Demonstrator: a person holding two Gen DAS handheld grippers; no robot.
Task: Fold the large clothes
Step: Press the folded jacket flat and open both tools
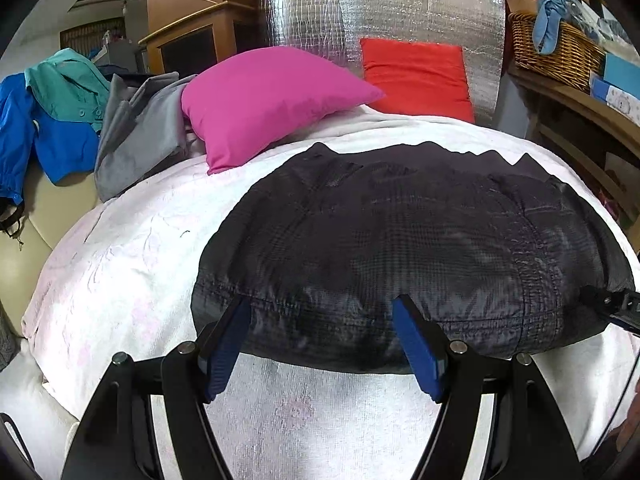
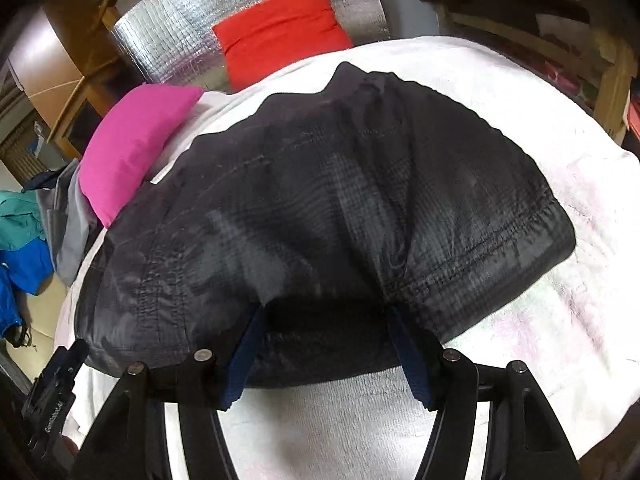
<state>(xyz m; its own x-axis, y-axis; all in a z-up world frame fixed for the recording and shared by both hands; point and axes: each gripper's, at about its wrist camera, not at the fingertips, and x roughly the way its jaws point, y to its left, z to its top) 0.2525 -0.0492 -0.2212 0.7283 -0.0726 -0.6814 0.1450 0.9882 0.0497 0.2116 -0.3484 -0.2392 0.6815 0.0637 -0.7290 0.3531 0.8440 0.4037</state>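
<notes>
White blanket covers the bed, cluttered room behind: silver foil panel at the far end, pink cushion and red cushion leaning near it, wicker basket on a shelf far right. Pile of grey, teal and blue clothes far left. Black quilted jacket lies bunched on the blanket, centre to right, near edge puffed up. Left hand-held gripper at the jacket's near hem, blue pads spread wide, hem lying between them, nothing pinched. Right hand-held gripper also spread, fingertips tucked under a lifted fold of the jacket's near edge; pads not pressing together on fabric. Each gripper shows at the edge of the other's view.
</notes>
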